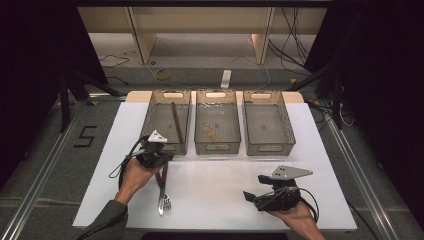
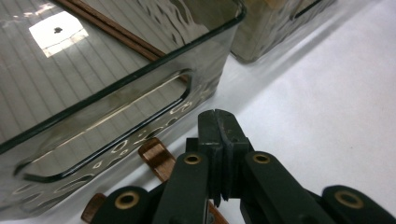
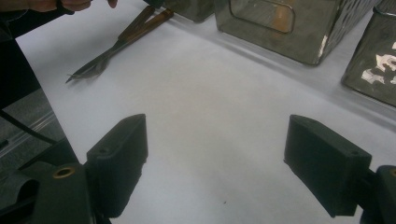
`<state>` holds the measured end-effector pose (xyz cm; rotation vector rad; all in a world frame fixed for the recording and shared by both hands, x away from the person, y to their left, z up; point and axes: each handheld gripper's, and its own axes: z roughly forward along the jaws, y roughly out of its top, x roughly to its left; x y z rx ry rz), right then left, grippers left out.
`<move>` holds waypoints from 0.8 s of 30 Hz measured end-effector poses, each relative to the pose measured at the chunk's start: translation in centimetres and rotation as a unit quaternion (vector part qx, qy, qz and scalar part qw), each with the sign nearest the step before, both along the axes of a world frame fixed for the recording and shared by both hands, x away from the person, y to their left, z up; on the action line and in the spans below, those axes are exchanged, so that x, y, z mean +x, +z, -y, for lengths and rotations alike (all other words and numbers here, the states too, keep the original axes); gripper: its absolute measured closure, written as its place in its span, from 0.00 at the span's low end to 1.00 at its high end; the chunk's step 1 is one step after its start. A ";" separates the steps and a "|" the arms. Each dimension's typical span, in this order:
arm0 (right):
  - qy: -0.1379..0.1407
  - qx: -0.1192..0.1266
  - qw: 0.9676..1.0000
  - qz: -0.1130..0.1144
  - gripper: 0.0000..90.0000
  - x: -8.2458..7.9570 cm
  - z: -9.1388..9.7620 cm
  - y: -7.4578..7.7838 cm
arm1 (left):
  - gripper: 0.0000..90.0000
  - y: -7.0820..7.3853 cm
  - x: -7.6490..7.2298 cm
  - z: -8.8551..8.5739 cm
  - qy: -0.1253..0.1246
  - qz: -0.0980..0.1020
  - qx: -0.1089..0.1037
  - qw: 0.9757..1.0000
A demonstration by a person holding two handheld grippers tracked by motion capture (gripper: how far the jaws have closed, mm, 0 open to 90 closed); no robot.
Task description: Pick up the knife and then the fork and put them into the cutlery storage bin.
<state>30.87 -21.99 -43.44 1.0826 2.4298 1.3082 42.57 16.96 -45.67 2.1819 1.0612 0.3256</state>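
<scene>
Now, in the high view, our left gripper (image 1: 159,156) sits at 12 o'clock of the fork (image 1: 163,192), on its handle end. From the left gripper view, jaws pressed together over the wooden handle (image 2: 156,157); we should lift level. From the right gripper view, our right gripper (image 3: 215,168) gapes wide, idle.

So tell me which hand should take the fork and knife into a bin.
Left. Its hand-held gripper sits shut right over the wooden handles, beside the left bin. The right hand-held gripper rests open, well away from the cutlery.
</scene>
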 end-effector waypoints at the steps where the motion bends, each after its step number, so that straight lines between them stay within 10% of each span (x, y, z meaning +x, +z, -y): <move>1: 0.000 -0.001 1.000 0.000 0.25 0.0 0.0 0.0 | 0.99 -0.1 0.0 0.1 -0.002 0.001 0.004 1.000; 24: 0.010 -0.011 1.000 0.004 0.25 -0.1 -0.5 0.1 | 0.99 -1.8 0.6 0.5 -0.012 -0.031 0.056 0.998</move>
